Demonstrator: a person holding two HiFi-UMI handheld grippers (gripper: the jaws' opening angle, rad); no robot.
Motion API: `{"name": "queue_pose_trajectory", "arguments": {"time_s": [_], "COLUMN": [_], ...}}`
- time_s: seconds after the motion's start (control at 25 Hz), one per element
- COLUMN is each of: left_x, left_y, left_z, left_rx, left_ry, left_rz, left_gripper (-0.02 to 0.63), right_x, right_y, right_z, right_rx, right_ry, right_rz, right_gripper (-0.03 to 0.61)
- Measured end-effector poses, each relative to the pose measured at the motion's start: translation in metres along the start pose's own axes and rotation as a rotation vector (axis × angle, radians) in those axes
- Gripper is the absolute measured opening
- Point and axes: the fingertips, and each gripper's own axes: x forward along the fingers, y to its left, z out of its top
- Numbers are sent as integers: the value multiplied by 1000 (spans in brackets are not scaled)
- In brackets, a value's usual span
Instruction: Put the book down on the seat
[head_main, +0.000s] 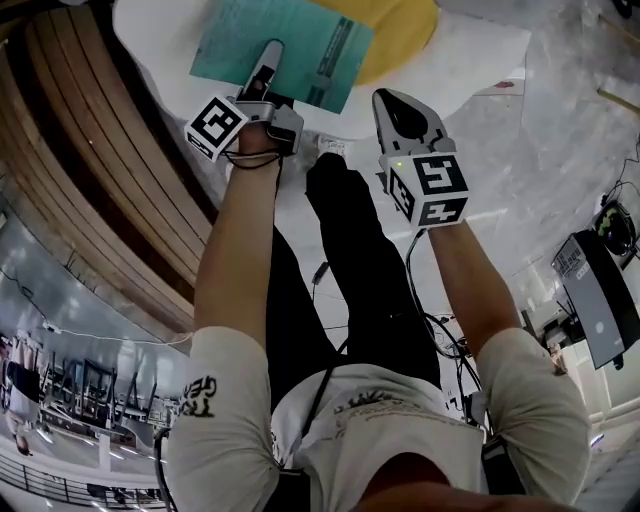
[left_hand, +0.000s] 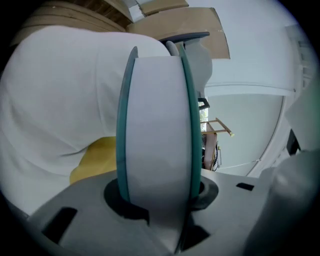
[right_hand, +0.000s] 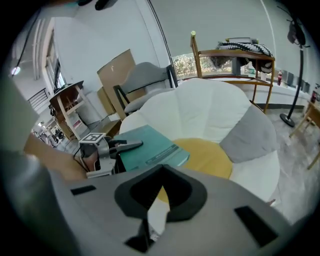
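Note:
A teal book (head_main: 285, 45) lies flat over the front left of the white round seat (head_main: 470, 60), partly covering its yellow middle pad (head_main: 400, 30). My left gripper (head_main: 262, 75) is shut on the book's near edge. In the left gripper view the white page block and teal covers (left_hand: 155, 130) fill the space between the jaws. The right gripper view shows the book (right_hand: 150, 147) level above the seat (right_hand: 200, 110); I cannot tell whether it touches. My right gripper (head_main: 410, 120) hangs to the right of the book, shut and holding nothing.
A grey cushion (right_hand: 247, 135) leans on the seat's right side. Behind the seat stand a wooden rack (right_hand: 235, 55), a grey chair (right_hand: 145, 75) and cardboard (right_hand: 117, 67). A curved wooden slatted wall (head_main: 100, 150) runs along the left. Cables (head_main: 440, 330) and a dark box (head_main: 600, 300) lie on the floor.

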Motion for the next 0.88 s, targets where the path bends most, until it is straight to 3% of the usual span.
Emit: {"name": "queue_pose_trajectory", "arguments": {"time_s": [0.16, 0.28, 0.52, 0.64, 0.88], "left_x": [6, 3, -19, -50, -103], "left_y": [14, 35, 79, 106, 122], "left_z": [-5, -15, -26, -15, -11], "left_rx": [-125, -197, -9, 20, 46], "left_ry": [-23, -38, 31, -11, -27], "left_rz": [-40, -2, 197, 330, 410], "left_gripper": [170, 195, 325, 366, 373], "right_x": [-1, -6, -14, -18, -32], "right_y": [-1, -5, -3, 4, 15], "right_z": [-5, -10, -21, -19, -14], "right_rx": [-22, -9, -42, -65, -70], "right_ry": [-3, 3, 6, 12, 0], "right_rz": [-13, -23, -20, -4, 12], "right_gripper": [28, 28, 28, 28, 28]}}
